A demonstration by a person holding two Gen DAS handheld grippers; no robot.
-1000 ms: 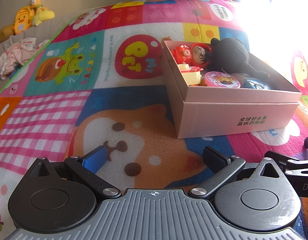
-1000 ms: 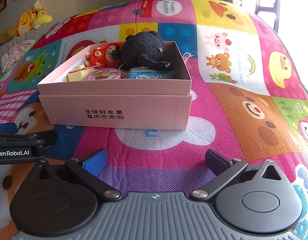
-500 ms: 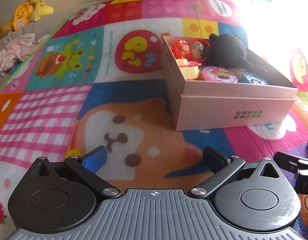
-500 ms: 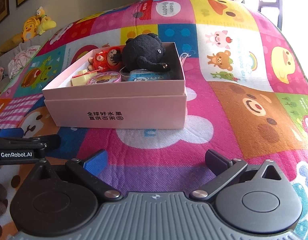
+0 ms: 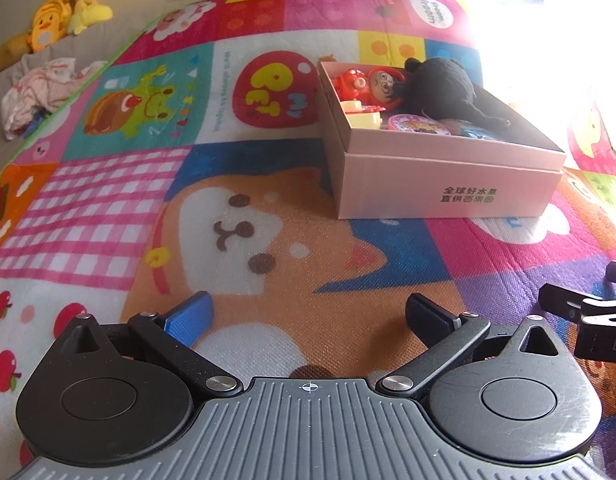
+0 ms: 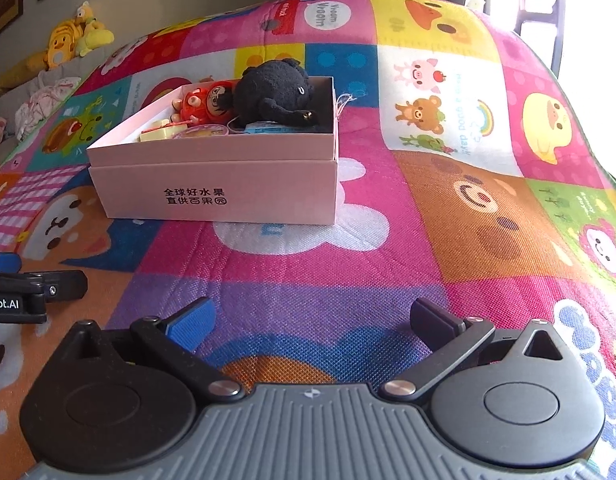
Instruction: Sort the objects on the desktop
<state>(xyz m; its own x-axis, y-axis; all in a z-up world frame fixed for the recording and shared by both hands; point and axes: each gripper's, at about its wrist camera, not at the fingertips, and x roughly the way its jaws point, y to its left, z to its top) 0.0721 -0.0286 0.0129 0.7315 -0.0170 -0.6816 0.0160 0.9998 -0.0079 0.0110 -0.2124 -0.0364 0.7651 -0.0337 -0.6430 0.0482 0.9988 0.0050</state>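
Note:
A pink cardboard box (image 5: 447,196) (image 6: 212,188) stands on the colourful play mat. Inside it lie a black plush toy (image 5: 443,84) (image 6: 276,92), a red doll (image 5: 381,86) (image 6: 208,102), a cream toy (image 5: 365,118), a pink round tin (image 5: 417,125) and a blue item (image 6: 268,129). My left gripper (image 5: 308,314) hovers low over the mat, well short of the box, open and empty. My right gripper (image 6: 309,320) is also open and empty, back from the box's front right.
The cartoon play mat (image 5: 248,220) (image 6: 447,208) spreads all around the box. Yellow plush toys (image 5: 62,16) (image 6: 72,38) and a heap of cloth (image 5: 40,92) lie far left. The other gripper's tip shows at the edge (image 5: 579,312) (image 6: 32,292).
Both grippers have pulled back from the box, which now looks smaller and farther. The jaws stayed open and the box contents did not move.

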